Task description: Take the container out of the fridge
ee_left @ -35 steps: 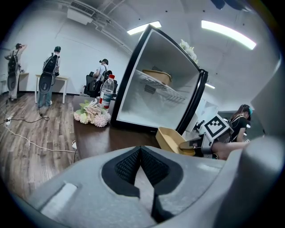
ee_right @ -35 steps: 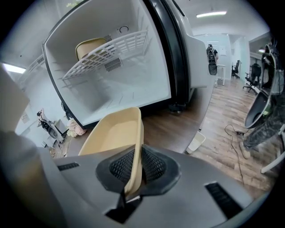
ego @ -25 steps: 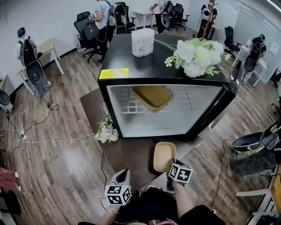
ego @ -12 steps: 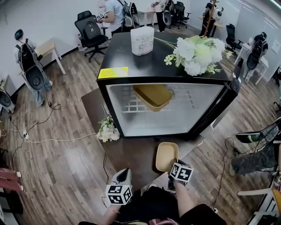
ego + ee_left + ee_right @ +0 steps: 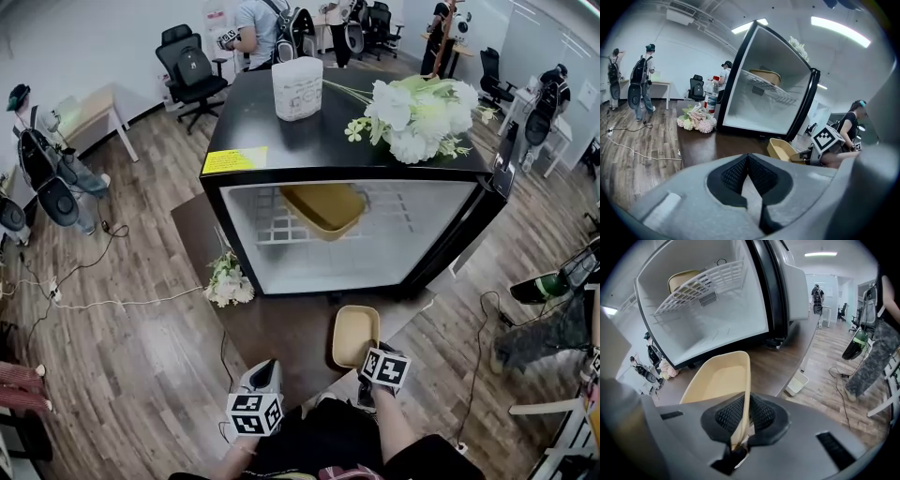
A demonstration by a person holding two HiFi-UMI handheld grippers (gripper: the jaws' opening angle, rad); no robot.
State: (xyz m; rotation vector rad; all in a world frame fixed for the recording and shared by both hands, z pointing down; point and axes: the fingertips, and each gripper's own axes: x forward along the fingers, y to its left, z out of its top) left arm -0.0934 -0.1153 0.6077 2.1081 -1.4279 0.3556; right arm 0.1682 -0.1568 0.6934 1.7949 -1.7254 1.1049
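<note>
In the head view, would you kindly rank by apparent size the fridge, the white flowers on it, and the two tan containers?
1. fridge
2. white flowers
3. shelf container and held container look roughly alike; the held one is nearer the camera, so I won't rank them.

The fridge (image 5: 347, 141) has a glossy black shell that mirrors the lights, a smooth white plastic lining and a white grid shelf (image 5: 272, 225), coated wire by its look. The container (image 5: 354, 336) is matt beige, plastic or pulp. The worktop (image 5: 281, 328) is dark matt wood, the floor (image 5: 141, 366) faintly shiny wood-grain planks. The left tool (image 5: 749, 176) and right tool (image 5: 740, 420) are matt grey plastic with black cross-hatched pads (image 5: 733, 174).
</note>
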